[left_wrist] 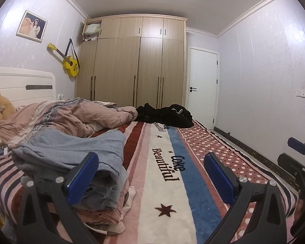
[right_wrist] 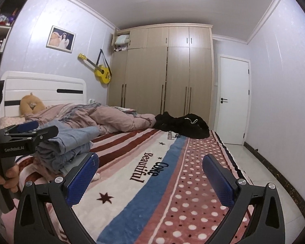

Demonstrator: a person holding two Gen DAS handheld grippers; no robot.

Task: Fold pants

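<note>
**Both grippers empty, next pants not picked up yet**

Left gripper (left_wrist: 150,174): jaws wide, nothing between them. Its left pad sits just beside the stack (left_wrist: 75,158) of folded clothes at the near-left of the bed; can't tell if it touches. Right gripper (right_wrist: 150,177): jaws wide too, empty, hanging over the striped blanket (right_wrist: 152,193).

Where the work is:
- Stack: grey-blue piece on top, looks like folded pants, pinkish items under it. Folds are loose, edges not squared. Reads as finished work, but can't confirm what each layer is.
- Black heap (left_wrist: 164,116) at the far end of the bed, near the wardrobe (left_wrist: 132,61). White drawstring visible, so probably pants or a similar garment, crumpled, unfolded. Well apart from both grippers.
- Pink duvet (left_wrist: 71,118) bunched along the headboard side, not part of the job.

Status, my read: at least one piece done and stacked, both hands just off it. Black heap is likely what's left. That one needs the full cycle: reach across, drag it to the open middle of the blanket, flatten, leg over leg, fold up, stack.

Risk: heap is tangled, may be more than one garment; a blind pinch could lift both.
</note>
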